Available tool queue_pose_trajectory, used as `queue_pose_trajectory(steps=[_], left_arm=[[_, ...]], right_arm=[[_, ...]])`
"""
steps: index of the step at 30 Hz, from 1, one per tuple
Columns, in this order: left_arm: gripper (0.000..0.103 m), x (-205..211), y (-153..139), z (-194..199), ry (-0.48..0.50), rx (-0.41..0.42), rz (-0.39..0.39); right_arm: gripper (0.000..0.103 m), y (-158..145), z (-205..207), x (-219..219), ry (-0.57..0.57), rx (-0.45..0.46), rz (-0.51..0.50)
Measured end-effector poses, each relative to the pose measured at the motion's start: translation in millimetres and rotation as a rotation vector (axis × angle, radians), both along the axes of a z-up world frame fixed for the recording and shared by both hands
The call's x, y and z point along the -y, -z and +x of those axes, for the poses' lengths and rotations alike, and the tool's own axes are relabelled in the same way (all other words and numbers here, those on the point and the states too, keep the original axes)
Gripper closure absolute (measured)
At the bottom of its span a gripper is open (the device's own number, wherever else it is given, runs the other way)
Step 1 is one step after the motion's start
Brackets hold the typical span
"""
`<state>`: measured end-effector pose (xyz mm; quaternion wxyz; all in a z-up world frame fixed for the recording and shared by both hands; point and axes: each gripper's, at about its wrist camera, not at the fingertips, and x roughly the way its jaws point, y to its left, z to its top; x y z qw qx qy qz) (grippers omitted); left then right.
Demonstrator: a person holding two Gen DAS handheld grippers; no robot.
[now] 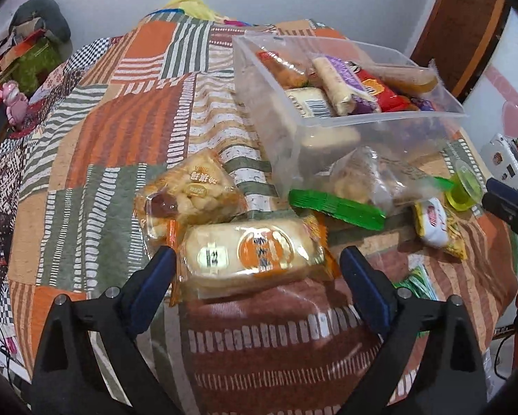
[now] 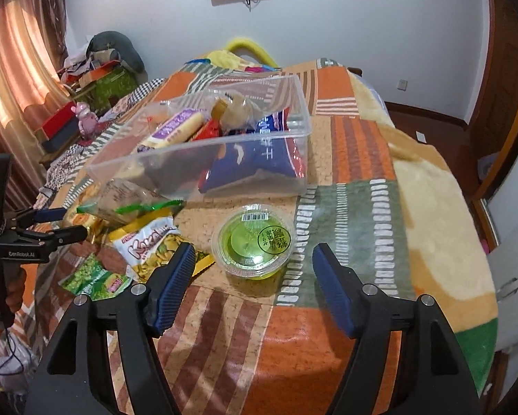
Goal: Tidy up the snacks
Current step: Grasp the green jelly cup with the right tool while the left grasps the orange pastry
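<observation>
A clear plastic bin (image 1: 379, 128) (image 2: 196, 154) holds several wrapped snacks. My left gripper (image 1: 257, 259) is open, its fingers on either side of an orange-and-white cake pack (image 1: 252, 256) lying on the patchwork bedspread. A twisted-pastry pack (image 1: 193, 190) lies just behind it. My right gripper (image 2: 253, 261) is open around a green jelly cup (image 2: 253, 242), not touching it. The cup also shows in the left wrist view (image 1: 464, 186). A yellow-and-white chips packet (image 2: 155, 242) (image 1: 435, 224) and a clear bag with a green strip (image 1: 362, 186) (image 2: 127, 197) lie by the bin.
A small green packet (image 2: 96, 278) lies at the near bed edge. The left gripper shows at the left of the right wrist view (image 2: 62, 223). A pink toy (image 2: 86, 119) and cluttered boxes stand beyond the bed's left side. A brown door (image 1: 462, 24) is at right.
</observation>
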<state>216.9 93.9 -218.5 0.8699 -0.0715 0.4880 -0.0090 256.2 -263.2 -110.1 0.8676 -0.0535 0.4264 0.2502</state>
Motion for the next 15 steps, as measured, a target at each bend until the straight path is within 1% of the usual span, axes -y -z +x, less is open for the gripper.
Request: queue_pose_trajectory(steps=[4,9,10,11,12,13,15], left_arm=[[0.004,0.0,6.5,7.2,-0.015,-0.005,-0.011],[0.004,4.8,10.5,9.1,-0.015,0.005,0.026],[0.006,5.1,10.7,7.9,-0.015,0.008,0.031],[0.007,5.0,10.4,6.2,-0.018,0.015,0.037],[0.013,4.4,10.2,4.9,-0.020,0.018,0.037],[0.017,4.0,10.3,2.4,-0.022,0.019,0.039],[0.021,2.2,8.6,-2.3,-0.022,0.025,0.041]], right_arm=[[0.036,9.0,2.9,-7.3,-0.003,-0.005,-0.032],[0.037,17.2,7.8,-11.6,0.004,-0.024,-0.044],[0.044,19.2,9.1,-12.4,0.004,-0.032,-0.043],[0.048,20.1,9.1,-13.7,0.002,-0.034,-0.044],[0.054,20.8,8.1,-14.2,-0.004,-0.038,-0.042],[0.054,21.7,7.6,-14.6,-0.007,-0.039,-0.044],[0.055,20.8,4.4,-14.7,-0.005,-0.024,-0.047]])
